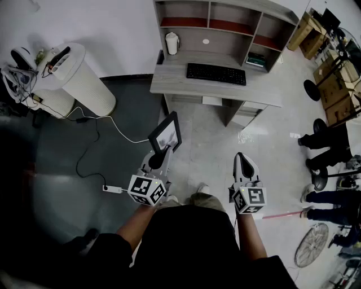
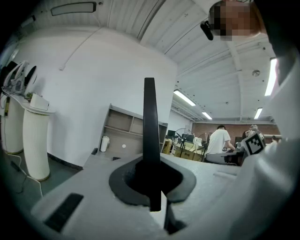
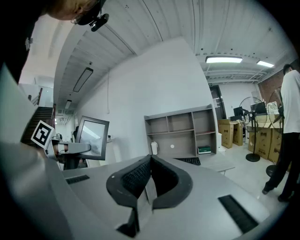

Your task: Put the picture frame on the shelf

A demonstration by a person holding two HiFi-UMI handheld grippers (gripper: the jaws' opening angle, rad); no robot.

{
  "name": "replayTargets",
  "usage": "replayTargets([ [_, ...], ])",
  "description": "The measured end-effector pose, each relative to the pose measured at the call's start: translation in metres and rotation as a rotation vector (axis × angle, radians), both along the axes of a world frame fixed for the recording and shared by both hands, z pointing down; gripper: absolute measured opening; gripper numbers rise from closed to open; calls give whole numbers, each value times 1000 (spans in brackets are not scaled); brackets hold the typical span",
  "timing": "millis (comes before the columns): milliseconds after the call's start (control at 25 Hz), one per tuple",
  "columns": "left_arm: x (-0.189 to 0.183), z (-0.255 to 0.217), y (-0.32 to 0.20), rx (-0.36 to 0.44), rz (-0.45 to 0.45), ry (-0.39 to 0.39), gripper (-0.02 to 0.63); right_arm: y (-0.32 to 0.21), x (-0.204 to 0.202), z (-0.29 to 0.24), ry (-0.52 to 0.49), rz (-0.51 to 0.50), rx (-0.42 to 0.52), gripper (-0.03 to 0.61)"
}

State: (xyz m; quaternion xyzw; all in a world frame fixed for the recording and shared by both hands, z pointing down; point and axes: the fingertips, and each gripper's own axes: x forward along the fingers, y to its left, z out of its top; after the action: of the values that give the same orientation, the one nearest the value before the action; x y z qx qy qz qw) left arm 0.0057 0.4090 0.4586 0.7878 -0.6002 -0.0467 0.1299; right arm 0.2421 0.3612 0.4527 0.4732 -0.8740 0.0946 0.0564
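Desk (image 1: 169, 80) under shelf (image 1: 208, 12) bears keyboard (image 1: 216, 74), perhaps jug (image 1: 171, 43).

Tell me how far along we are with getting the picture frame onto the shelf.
Done: the picture frame is picked up, clamped upright in the left tool. In hand: it is held over the floor, short of the desk. Left: carry it to the shelf above the desk and set it down there. The right tool is shut and empty.
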Motion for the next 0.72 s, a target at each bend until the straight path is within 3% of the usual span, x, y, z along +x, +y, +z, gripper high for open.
replayTargets([
  [200, -39, -7, 39, 13, 34, 13, 25, 53, -46, -2, 26, -4, 11, 12],
  [400, -69, -4, 63, 20, 56, 40, 25, 88, -86, -4, -15, -10, 13, 12],
  [720, -97, 9, 77, 15, 56, 55, 25, 102, -114, 9, 31, -16, -12, 12],
])
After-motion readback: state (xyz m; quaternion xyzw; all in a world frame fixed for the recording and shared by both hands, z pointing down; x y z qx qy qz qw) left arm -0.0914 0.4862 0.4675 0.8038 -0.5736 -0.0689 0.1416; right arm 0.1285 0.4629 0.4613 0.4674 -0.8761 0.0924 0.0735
